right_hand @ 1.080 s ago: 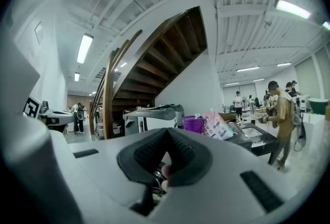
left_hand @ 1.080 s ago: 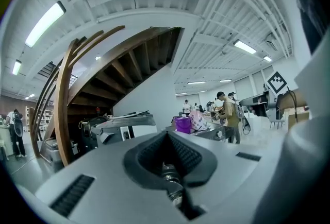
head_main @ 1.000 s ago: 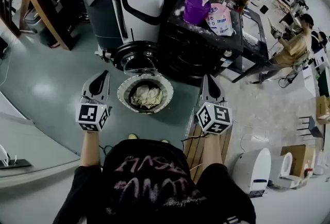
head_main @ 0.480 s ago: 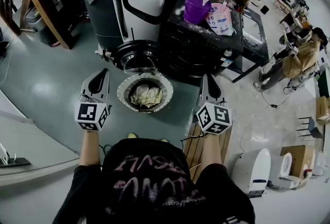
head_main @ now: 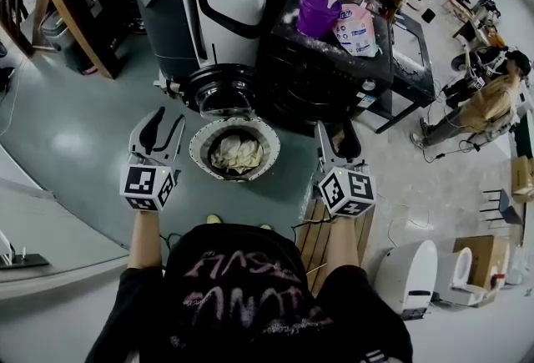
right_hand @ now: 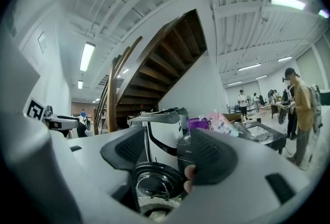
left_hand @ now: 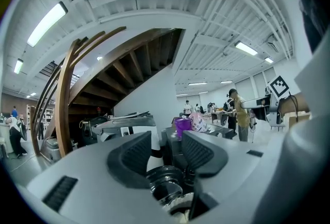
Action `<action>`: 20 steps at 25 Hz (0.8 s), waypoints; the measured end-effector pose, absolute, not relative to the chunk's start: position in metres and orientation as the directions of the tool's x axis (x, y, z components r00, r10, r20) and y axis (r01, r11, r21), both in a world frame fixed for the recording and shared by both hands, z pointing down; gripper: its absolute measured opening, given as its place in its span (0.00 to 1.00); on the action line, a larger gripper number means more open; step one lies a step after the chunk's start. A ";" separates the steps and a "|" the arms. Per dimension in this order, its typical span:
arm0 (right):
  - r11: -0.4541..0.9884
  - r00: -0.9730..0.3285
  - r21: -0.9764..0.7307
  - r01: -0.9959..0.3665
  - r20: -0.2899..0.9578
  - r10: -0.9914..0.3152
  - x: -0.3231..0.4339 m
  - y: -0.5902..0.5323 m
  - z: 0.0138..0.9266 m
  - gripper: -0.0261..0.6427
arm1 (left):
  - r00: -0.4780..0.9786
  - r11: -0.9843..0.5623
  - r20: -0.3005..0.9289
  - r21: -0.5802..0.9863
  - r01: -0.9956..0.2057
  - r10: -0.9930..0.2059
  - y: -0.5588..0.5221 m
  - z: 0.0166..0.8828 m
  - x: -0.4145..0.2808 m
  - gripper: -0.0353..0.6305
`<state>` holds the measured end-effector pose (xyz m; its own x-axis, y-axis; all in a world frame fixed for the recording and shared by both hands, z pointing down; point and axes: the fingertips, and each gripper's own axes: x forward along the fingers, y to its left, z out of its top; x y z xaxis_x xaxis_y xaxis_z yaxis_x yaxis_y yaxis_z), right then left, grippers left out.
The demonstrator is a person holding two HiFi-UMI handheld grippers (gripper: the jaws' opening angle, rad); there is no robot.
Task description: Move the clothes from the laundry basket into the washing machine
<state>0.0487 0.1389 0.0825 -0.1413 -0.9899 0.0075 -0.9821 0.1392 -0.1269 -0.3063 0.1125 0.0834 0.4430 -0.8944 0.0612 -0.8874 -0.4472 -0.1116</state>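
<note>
A round white laundry basket (head_main: 200, 144) sits on the floor in front of me, with pale crumpled clothes (head_main: 236, 154) inside. Just beyond it stands the black washing machine (head_main: 334, 82), its round door (head_main: 219, 91) swung open to the left. My left gripper (head_main: 164, 121) hovers left of the basket and its jaws are opening with nothing between them. The right gripper (head_main: 335, 134) is held right of the basket, jaws also opening and empty. In the gripper views, the left gripper (left_hand: 167, 148) and right gripper (right_hand: 162, 151) both point level at the washer door (right_hand: 150, 183).
A purple tub (head_main: 317, 12) and a pink detergent bag (head_main: 355, 29) stand on top of the washer. A grey-and-white appliance (head_main: 213, 2) is to its left, beside a wooden stair beam (head_main: 67, 11). A wooden pallet (head_main: 321, 240) lies by my right side. A person (head_main: 480, 98) stands at the far right.
Both grippers' jaws have gone from shut to parted, while the hands stayed where they were. The person at the right has shifted position.
</note>
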 end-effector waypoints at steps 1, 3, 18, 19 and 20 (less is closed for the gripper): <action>0.140 -0.142 -0.132 -0.981 0.007 -0.990 0.049 0.139 0.082 0.46 | 0.441 -0.445 0.061 -0.111 -0.889 -0.895 0.113 0.083 -0.307 0.35; 0.138 -0.140 -0.135 -0.981 0.005 -0.990 0.050 0.140 0.083 0.47 | 0.439 -0.443 0.060 -0.110 -0.890 -0.897 0.114 0.083 -0.308 0.35; 0.180 -0.181 -0.152 -0.972 -0.009 -0.983 0.052 0.147 0.085 0.62 | 0.456 -0.461 0.070 -0.106 -0.881 -0.887 0.121 0.086 -0.305 0.53; 0.182 -0.184 -0.154 -0.971 -0.005 -0.983 0.054 0.147 0.087 0.62 | 0.457 -0.463 0.073 -0.107 -0.880 -0.886 0.121 0.087 -0.303 0.53; 0.183 -0.185 -0.155 -0.971 -0.002 -0.983 0.056 0.147 0.089 0.62 | 0.458 -0.464 0.076 -0.108 -0.879 -0.886 0.122 0.088 -0.301 0.53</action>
<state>0.0563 0.1474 0.0886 -0.1854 -0.9827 -0.0019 -0.9707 0.1834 -0.1551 -0.3007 0.1222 0.0879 0.4581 -0.8856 0.0765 -0.8792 -0.4641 -0.1080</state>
